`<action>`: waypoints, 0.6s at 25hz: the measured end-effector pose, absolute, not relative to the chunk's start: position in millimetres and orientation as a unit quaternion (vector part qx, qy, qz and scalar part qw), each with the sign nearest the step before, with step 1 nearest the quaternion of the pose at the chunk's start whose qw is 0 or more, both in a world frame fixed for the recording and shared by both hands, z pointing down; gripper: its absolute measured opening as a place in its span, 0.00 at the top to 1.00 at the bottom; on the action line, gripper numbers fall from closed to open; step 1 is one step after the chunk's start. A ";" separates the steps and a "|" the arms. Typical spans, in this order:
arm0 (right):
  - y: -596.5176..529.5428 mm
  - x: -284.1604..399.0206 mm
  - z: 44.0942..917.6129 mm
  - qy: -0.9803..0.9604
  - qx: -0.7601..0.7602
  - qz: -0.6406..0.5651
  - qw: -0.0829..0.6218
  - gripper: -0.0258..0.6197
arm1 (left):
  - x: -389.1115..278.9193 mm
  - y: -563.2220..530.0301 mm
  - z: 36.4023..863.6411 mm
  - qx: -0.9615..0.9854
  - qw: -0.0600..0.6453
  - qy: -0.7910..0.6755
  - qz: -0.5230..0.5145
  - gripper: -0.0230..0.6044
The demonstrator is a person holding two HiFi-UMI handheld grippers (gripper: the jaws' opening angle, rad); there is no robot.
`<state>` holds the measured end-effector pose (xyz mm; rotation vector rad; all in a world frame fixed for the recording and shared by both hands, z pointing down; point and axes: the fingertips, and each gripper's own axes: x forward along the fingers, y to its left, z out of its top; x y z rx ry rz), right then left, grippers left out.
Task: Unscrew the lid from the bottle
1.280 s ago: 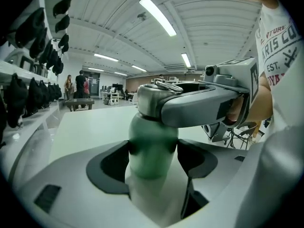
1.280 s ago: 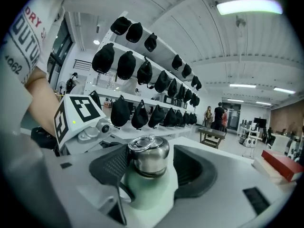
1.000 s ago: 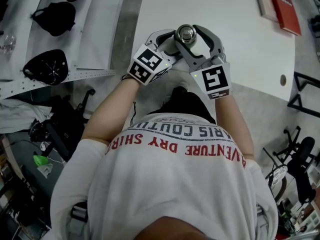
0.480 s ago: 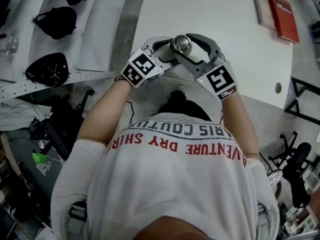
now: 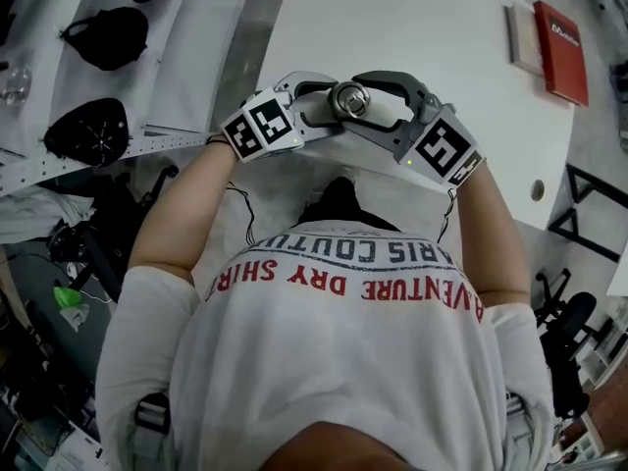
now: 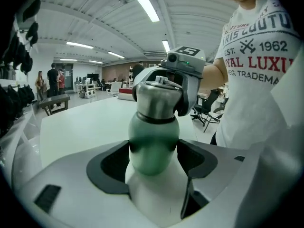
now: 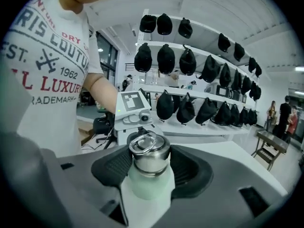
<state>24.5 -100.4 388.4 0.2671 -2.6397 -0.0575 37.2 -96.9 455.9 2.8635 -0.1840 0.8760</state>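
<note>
I hold a pale green bottle [image 6: 153, 141] with a steel lid [image 5: 349, 99] in the air over the near edge of the white table [image 5: 432, 27]. My left gripper [image 6: 153, 152] is shut on the green body, one dark pad pressing on each side. My right gripper [image 7: 149, 161] is shut on the steel lid [image 7: 149, 151], whose ring handle stands on top. In the head view the left gripper [image 5: 316, 101] comes in from the left and the right gripper [image 5: 378, 96] from the right, and they meet at the bottle. The bottle's lower part is hidden behind the jaws.
A red book [image 5: 561, 52] and a pale booklet [image 5: 520, 37] lie at the table's far right. Black caps [image 5: 90, 130] rest on white shelving at the left, with more on racks [image 7: 190, 108]. People [image 6: 53, 82] stand far off, and chairs [image 6: 209, 109] stand beside the table.
Both grippers have turned about the bottle. The left marker cube swung out to the left and the right one out to the right. Both grips look unchanged.
</note>
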 end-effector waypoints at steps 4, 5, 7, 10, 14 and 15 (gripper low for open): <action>-97.7 22.5 387.5 -0.968 0.033 -0.031 0.249 0.57 | 36.2 -96.0 456.0 0.949 0.056 -0.023 0.309 0.44; -96.7 22.1 387.4 -0.968 0.019 -0.032 0.249 0.57 | 36.1 -95.3 455.9 0.948 0.053 -0.012 0.314 0.44; -94.6 21.7 387.6 -0.967 -0.006 -0.031 0.251 0.57 | 35.7 -93.8 455.9 0.945 0.045 0.012 0.323 0.44; -91.9 20.7 387.5 -0.966 -0.036 -0.034 0.255 0.57 | 35.1 -92.1 456.4 0.940 0.035 0.040 0.336 0.44; -91.4 18.2 386.1 -0.965 -0.052 -0.040 0.252 0.57 | 34.3 -92.1 456.2 0.938 0.029 0.055 0.341 0.44; -91.1 17.9 386.3 -0.965 -0.053 -0.040 0.253 0.57 | 34.1 -91.9 456.3 0.938 0.027 0.055 0.341 0.44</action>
